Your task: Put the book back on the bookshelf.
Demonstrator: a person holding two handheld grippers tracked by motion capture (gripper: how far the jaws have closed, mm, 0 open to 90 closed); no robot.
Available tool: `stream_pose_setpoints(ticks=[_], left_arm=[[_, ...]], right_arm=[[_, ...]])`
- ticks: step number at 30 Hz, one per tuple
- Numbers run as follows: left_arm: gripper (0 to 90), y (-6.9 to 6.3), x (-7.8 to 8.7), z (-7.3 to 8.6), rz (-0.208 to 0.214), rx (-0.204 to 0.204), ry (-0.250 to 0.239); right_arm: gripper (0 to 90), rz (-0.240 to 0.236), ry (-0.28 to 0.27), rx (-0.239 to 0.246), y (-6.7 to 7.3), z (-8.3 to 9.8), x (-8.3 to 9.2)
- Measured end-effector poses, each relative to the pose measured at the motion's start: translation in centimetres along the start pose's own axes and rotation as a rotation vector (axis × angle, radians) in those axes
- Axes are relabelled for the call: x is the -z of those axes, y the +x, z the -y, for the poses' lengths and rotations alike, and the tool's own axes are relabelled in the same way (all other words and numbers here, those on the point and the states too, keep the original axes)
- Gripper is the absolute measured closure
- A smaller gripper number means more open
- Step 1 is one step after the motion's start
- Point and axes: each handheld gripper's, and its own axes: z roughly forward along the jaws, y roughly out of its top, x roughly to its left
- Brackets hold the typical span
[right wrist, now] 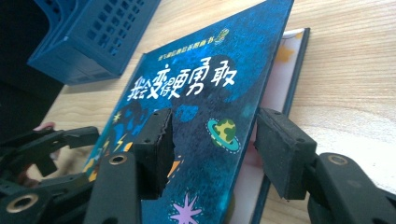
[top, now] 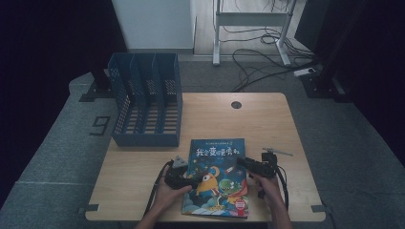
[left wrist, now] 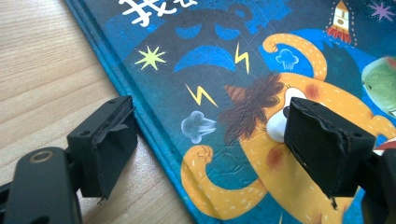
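A blue picture book [top: 217, 176] with cartoon monsters and white Chinese title lies at the table's front centre. My left gripper [top: 193, 180] stands open at its spine side. In the left gripper view [left wrist: 210, 121], one jaw is over the bare wood beside the spine and the other over the cover [left wrist: 210, 70]. My right gripper [top: 241, 162] is at the book's opposite edge. There the front cover [right wrist: 201, 79] is tilted up off the pages, its free edge between the jaws of that gripper [right wrist: 215, 130]. The pads stand apart and do not pinch the cover. The left gripper [right wrist: 56, 140] appears beyond it.
A blue perforated file rack [top: 145, 102] with several slots stands at the back left of the wooden table [top: 267, 119], close behind the book [right wrist: 88, 32]. A round cable hole [top: 236, 104] sits near the far edge. Cables lie on the floor beyond.
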Motion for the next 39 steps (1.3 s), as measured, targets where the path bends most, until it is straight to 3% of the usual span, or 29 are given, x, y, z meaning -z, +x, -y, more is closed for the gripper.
stream_pose_setpoints(ticks=[1,3,4,9,12,15,23,31,39], left_arm=[[16.7,0.1,0.0,0.0,0.008,0.007,-0.002],[16.6,0.4,0.1,0.0,0.029,0.027,-0.005],[16.7,0.4,0.2,0.0,0.036,0.033,-0.005],[17.0,0.5,0.2,0.0,0.038,0.030,-0.004],[17.0,0.4,0.2,0.0,0.034,0.025,-0.003],[17.0,0.5,0.2,0.0,0.036,0.022,-0.002],[17.0,0.6,0.3,0.0,0.049,0.031,-0.002],[17.0,0.7,0.4,0.0,0.066,0.041,0.002],[18.0,0.3,1.0,0.1,0.060,0.010,0.008]], right_arm=[[47.3,-0.007,0.004,-0.002,0.0,0.0,0.1],[47.4,-0.097,0.036,-0.019,0.1,0.0,-0.2],[47.5,-0.105,0.038,-0.015,0.4,0.1,-0.4],[47.4,0.021,0.010,0.108,1.9,0.1,-1.1],[47.4,0.042,0.000,0.126,1.7,0.1,-1.3],[48.3,0.026,-0.006,0.136,1.3,-0.1,-1.7],[56.6,-0.050,-0.014,0.081,0.4,-0.6,-1.8],[60.9,-0.072,-0.024,0.070,0.6,-0.9,-1.4],[66.4,-0.099,-0.047,0.054,0.7,-1.1,-0.7]])
